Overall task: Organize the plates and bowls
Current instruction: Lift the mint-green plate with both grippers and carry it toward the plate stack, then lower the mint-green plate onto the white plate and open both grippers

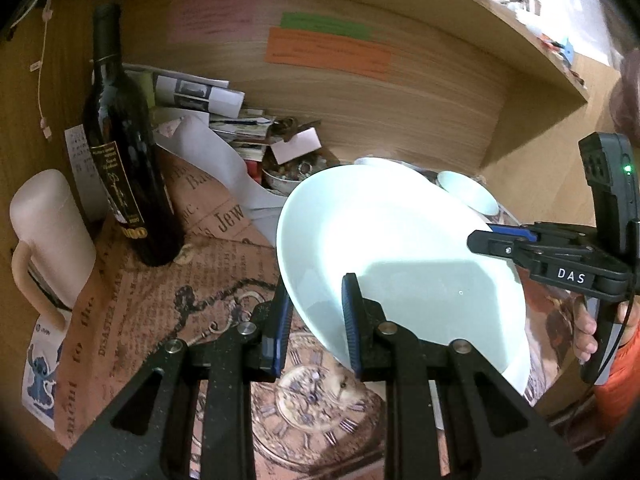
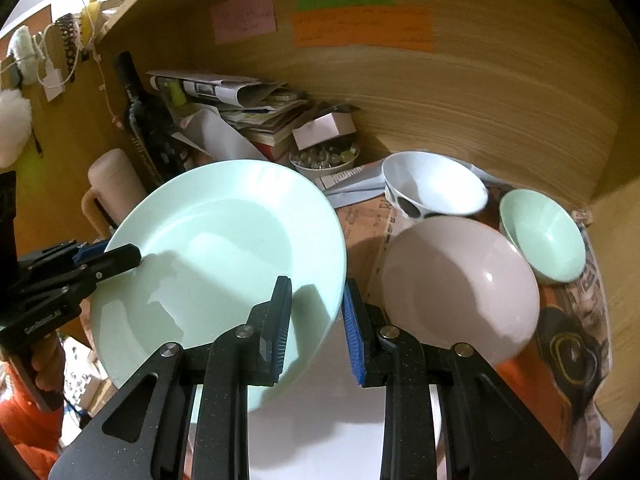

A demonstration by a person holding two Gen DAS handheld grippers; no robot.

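A pale green plate (image 1: pixel 400 248) is held tilted above the table by both grippers. My left gripper (image 1: pixel 316 320) is shut on its near-left rim; it shows in the right wrist view (image 2: pixel 108 258) at the plate's left edge. My right gripper (image 2: pixel 318 320) is shut on the plate's (image 2: pixel 216 248) right rim and shows in the left wrist view (image 1: pixel 492 240). A pink bowl (image 2: pixel 456 288), a white patterned bowl (image 2: pixel 436 184) and a green bowl (image 2: pixel 544 232) sit to the right. A white plate (image 2: pixel 340 420) lies below my right gripper.
A dark wine bottle (image 1: pixel 124 148), a cream mug (image 1: pixel 48 236), piled papers and books (image 1: pixel 216 116) and a small dish of trinkets (image 2: pixel 324 158) crowd the back left. A wooden back wall (image 1: pixel 360 92) with sticky notes encloses the nook. A printed paper mat (image 1: pixel 168 300) covers the table.
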